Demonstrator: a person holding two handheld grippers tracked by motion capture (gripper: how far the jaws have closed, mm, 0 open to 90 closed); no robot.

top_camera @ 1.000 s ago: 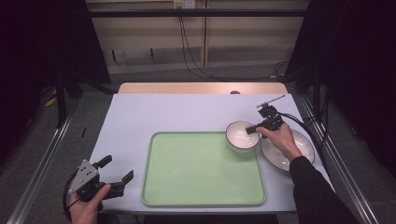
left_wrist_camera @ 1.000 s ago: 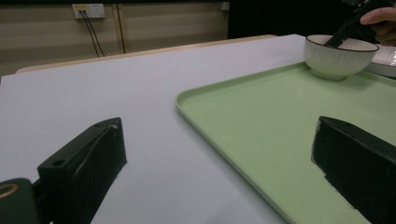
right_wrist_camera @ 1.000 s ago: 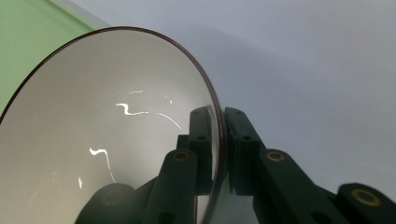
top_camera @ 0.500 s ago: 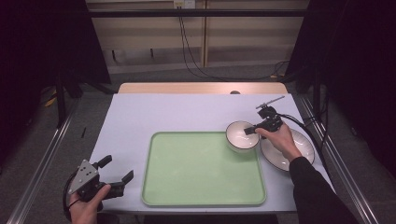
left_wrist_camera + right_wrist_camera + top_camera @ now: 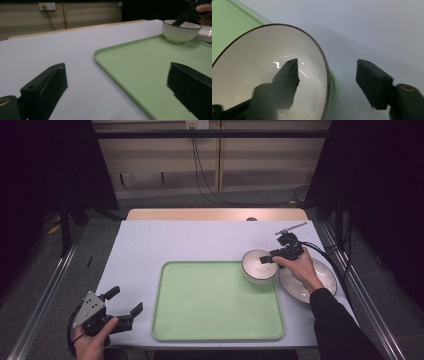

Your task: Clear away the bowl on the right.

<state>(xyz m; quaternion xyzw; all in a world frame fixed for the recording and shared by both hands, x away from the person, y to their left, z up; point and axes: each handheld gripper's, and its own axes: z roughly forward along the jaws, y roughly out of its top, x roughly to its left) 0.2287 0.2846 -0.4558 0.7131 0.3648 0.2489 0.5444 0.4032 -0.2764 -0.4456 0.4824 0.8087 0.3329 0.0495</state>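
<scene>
Black claws (image 5: 121, 305), grey triangular plate, black sleeve (image 5: 340, 330).

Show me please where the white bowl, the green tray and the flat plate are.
white bowl (image 5: 258, 269), high view, on its inner wall.
green tray (image 5: 215, 302), high view, on its bare floor.
flat plate (image 5: 326, 272), high view, on its right rim, beside the hand.

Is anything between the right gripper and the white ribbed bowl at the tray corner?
Nothing visible. The right gripper straddles the rim of the white ribbed bowl, one jaw inside and one outside, open, at the far right corner of the green tray.
</scene>
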